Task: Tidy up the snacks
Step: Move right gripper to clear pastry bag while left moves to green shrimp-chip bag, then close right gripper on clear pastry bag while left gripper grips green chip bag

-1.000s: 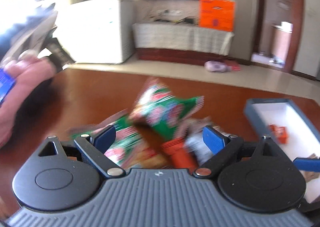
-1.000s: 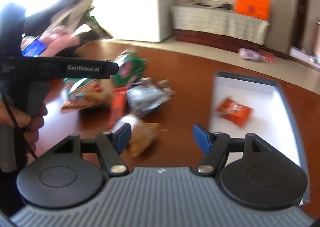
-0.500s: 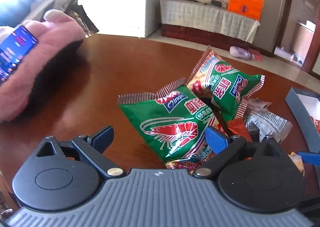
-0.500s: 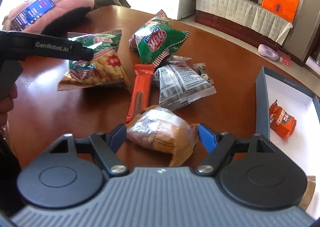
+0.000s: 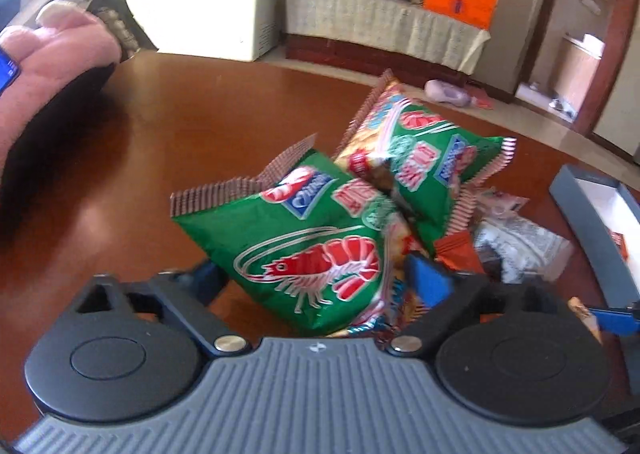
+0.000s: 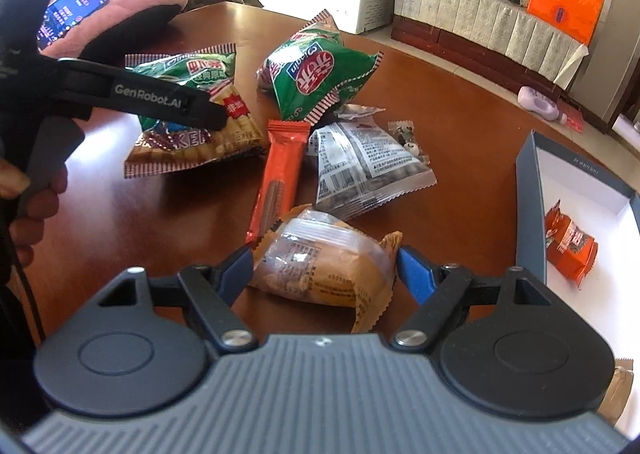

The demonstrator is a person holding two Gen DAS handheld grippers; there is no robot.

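Note:
Several snack packs lie on a brown wooden table (image 6: 460, 126). My left gripper (image 5: 320, 274) is open, with a green shrimp-cracker bag (image 5: 308, 246) between its fingers; a second green bag (image 5: 420, 162) lies behind it. My right gripper (image 6: 324, 268) is open around a tan wrapped pastry (image 6: 324, 266), fingers close to its sides. Beyond lie an orange bar (image 6: 280, 174), a clear printed pack (image 6: 368, 166) and both green bags (image 6: 320, 78) (image 6: 192, 110). The left gripper's body (image 6: 152, 94) crosses the right wrist view.
A grey box with a white inside (image 6: 532, 206) stands at the right and holds an orange pack (image 6: 572, 242). A pink plush thing with a phone (image 6: 76, 10) lies at the table's far left. A white cabinet and a covered bench stand behind.
Both grippers have moved in closer to the snacks: the left one onto the shrimp-cracker bag, the right one onto the tan pastry. Both stay open.

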